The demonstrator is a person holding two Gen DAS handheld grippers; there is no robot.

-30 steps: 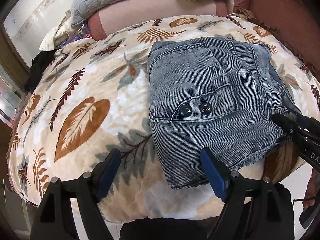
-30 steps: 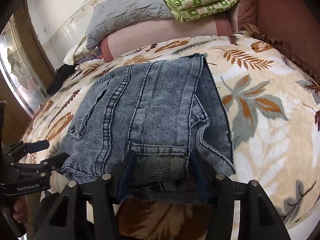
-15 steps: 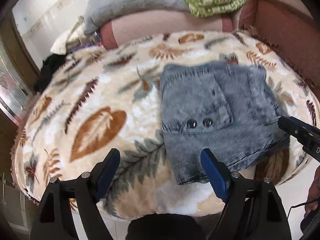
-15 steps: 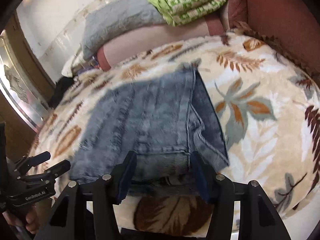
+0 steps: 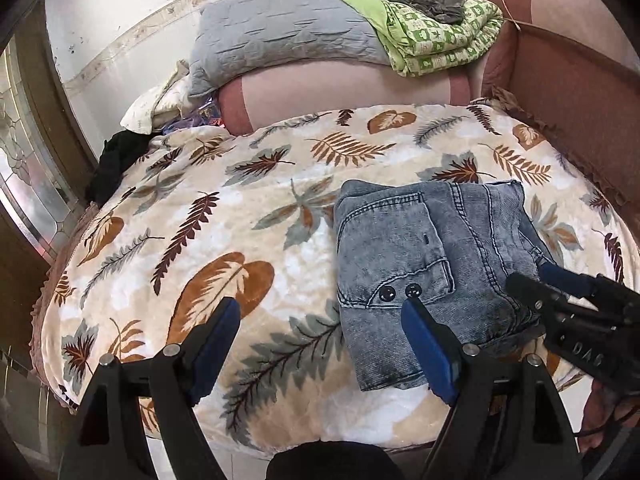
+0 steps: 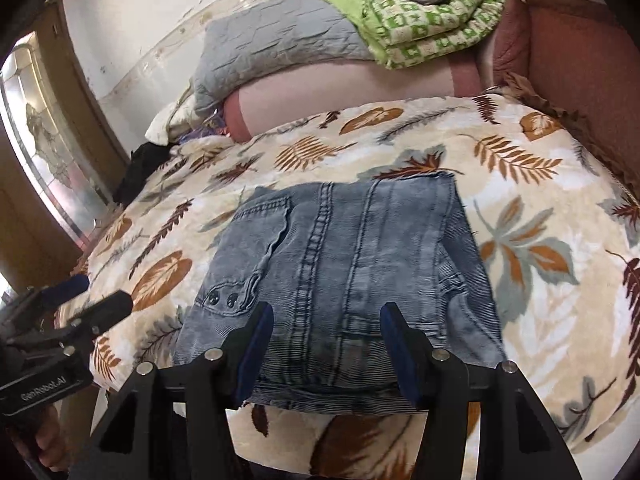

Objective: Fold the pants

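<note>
The blue-grey denim pants (image 5: 432, 248) lie folded into a compact rectangle on the leaf-print blanket (image 5: 224, 216), pocket with two dark buttons facing up; they also show in the right wrist view (image 6: 344, 268). My left gripper (image 5: 320, 316) is open and empty, held above the blanket just left of the pants' near edge. My right gripper (image 6: 326, 320) is open and empty, above the near edge of the pants. Each gripper shows in the other's view: the right one (image 5: 560, 284) and the left one (image 6: 84, 296).
A grey quilted pillow (image 5: 288, 36) and a green patterned blanket (image 5: 436, 36) rest on a pink bolster (image 5: 344, 92) at the back. A reddish sofa arm (image 5: 580, 100) borders the right. Dark clothes (image 5: 116, 160) and a door (image 6: 48, 168) lie at the left.
Both grippers have pulled back and up from the pants. The right gripper no longer straddles the near edge of the fabric. The pants lie still and folded.
</note>
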